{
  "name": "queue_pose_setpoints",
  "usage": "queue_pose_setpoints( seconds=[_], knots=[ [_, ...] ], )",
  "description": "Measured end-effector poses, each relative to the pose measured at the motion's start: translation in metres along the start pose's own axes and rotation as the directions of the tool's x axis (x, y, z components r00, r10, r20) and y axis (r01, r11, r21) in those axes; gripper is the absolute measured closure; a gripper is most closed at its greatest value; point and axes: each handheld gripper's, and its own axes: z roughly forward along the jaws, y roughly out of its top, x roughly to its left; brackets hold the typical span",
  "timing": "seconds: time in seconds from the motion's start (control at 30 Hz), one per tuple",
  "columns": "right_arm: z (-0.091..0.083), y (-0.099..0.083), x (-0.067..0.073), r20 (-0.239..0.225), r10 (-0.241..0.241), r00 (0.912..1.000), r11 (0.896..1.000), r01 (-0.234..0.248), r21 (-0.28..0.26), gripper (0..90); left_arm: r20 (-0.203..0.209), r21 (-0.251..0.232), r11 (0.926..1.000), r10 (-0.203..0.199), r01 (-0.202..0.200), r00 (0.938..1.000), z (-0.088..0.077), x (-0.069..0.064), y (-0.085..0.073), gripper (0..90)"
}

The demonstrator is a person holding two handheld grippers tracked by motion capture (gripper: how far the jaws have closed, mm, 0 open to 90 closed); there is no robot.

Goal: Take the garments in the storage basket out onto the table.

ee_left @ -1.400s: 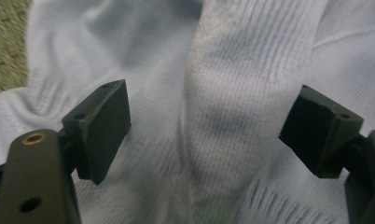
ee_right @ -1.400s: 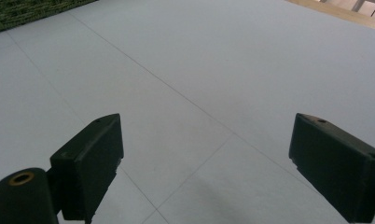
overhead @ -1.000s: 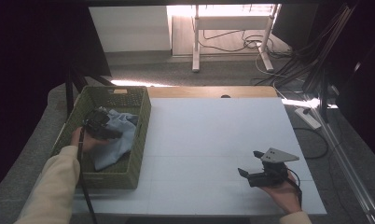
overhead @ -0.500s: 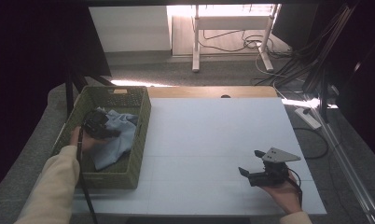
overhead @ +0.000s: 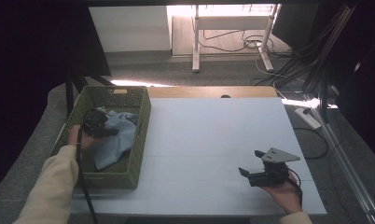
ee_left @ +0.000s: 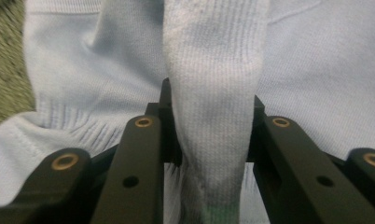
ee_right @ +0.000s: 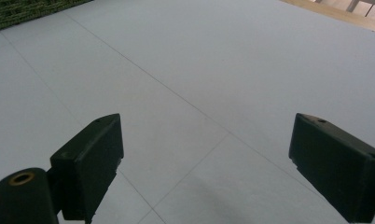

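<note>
A light blue knit garment (overhead: 115, 142) lies crumpled in a green woven basket (overhead: 145, 119) at the table's left. My left gripper (overhead: 98, 124) reaches down into the basket onto the garment. In the left gripper view its jaws have just been closing, and they pinch a raised ribbed fold of the garment (ee_left: 213, 70) between the pads; the left gripper (ee_left: 211, 109) is shut on it. At the table's near right, my right gripper (overhead: 251, 162) is held low over the white tabletop. In its own view the right gripper (ee_right: 206, 140) stands open with nothing between the jaws.
The white table (overhead: 213, 135) stretches between the basket and the right hand, with a wooden strip (overhead: 209, 91) along its far edge. Beyond it are a white desk frame (overhead: 232, 32) and cables (overhead: 288, 65) on the floor.
My left gripper has shifted slightly within the basket, staying on the garment. The right hand and its gripper have kept still.
</note>
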Motion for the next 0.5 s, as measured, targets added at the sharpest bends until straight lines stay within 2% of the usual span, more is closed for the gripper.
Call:
queue_pose_setpoints(
  seconds=[0.3, 0.4, 0.5],
  knots=[
    [0.000, 0.000, 0.000, 0.002, 0.002, 1.0000, 1.000, -0.002, -0.004, 10.5, 0.006, -0.037, 0.9993, -0.008, 0.008, 0.9999, -0.014, 0.002, -0.002, 71.0],
    [0.000, 0.000, 0.000, 0.001, 0.001, 1.0000, 1.000, -0.001, 0.000, 10.5, -0.001, -0.044, 0.9990, 0.008, -0.008, 1.0000, -0.020, 0.001, -0.002, 71.0],
    [0.000, 0.000, 0.000, 0.001, 0.001, 1.0000, 1.000, -0.001, -0.001, 10.5, 0.000, -0.072, 0.9974, 0.004, -0.004, 1.0000, -0.030, 0.000, -0.003, 71.0]
  ],
)
